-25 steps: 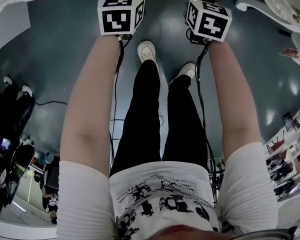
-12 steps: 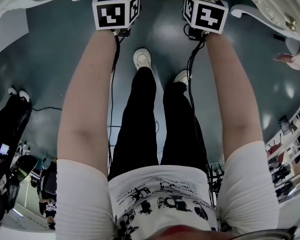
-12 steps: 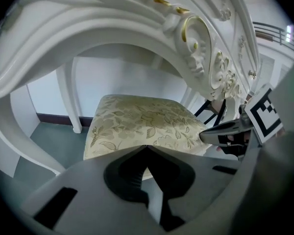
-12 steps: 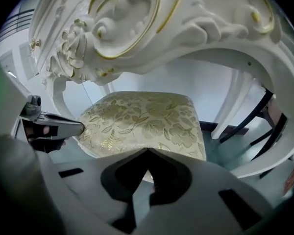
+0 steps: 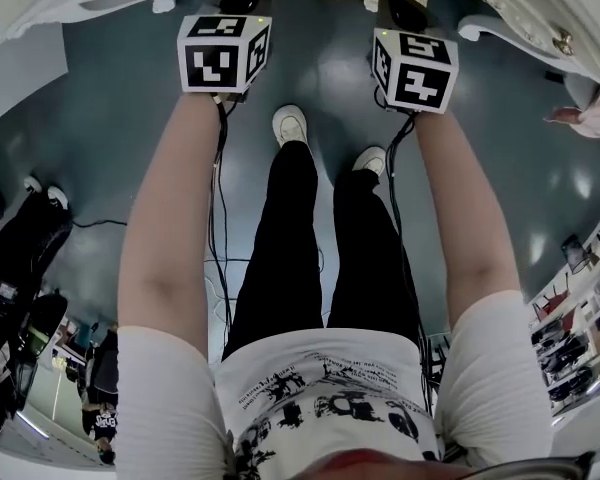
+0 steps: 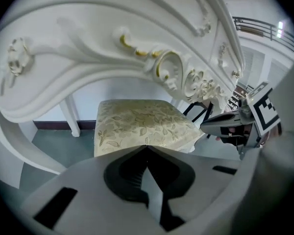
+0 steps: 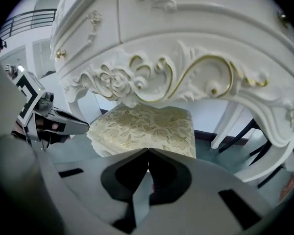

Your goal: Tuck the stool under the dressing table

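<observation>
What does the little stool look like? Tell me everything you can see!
The stool has a squarish padded seat in cream fabric with a gold leaf pattern and a white base below; its legs are hidden. It stands upright beneath the carved white dressing table. The shut left gripper and right gripper point at its near edge; contact is unclear.

The stool [image 6: 142,124] stands beneath the dressing table [image 6: 88,67].

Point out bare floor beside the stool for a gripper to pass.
Bare floor between stool and the table's left leg; another strip between stool and right leg. Crowded: above the stool under the carved apron, and the stool's near edge, where the shut left gripper and right gripper sit.
</observation>
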`<state>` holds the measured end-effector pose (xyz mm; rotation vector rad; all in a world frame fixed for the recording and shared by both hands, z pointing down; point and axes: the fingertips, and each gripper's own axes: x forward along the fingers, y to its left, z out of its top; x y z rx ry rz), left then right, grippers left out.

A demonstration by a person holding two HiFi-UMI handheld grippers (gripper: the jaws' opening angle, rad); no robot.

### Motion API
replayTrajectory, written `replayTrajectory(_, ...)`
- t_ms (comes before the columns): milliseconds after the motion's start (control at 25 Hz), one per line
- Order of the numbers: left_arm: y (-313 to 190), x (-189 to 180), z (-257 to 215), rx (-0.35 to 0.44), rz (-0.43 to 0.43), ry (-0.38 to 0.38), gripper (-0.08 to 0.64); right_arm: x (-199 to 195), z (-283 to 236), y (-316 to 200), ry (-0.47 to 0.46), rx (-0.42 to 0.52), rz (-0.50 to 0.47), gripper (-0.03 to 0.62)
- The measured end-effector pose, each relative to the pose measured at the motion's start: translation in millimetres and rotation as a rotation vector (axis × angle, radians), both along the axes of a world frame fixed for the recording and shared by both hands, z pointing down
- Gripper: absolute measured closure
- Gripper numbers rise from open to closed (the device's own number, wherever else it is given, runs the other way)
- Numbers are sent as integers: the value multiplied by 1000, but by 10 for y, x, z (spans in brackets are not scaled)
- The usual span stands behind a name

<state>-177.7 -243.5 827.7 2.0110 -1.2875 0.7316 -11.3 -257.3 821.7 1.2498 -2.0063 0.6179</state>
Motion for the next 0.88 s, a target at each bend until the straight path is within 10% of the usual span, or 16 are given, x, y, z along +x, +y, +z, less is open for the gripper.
replayTrajectory(880, 863, 206, -4157, 579, 79, 135, 540, -291, -4004, 952, -235, 422, -135, 575)
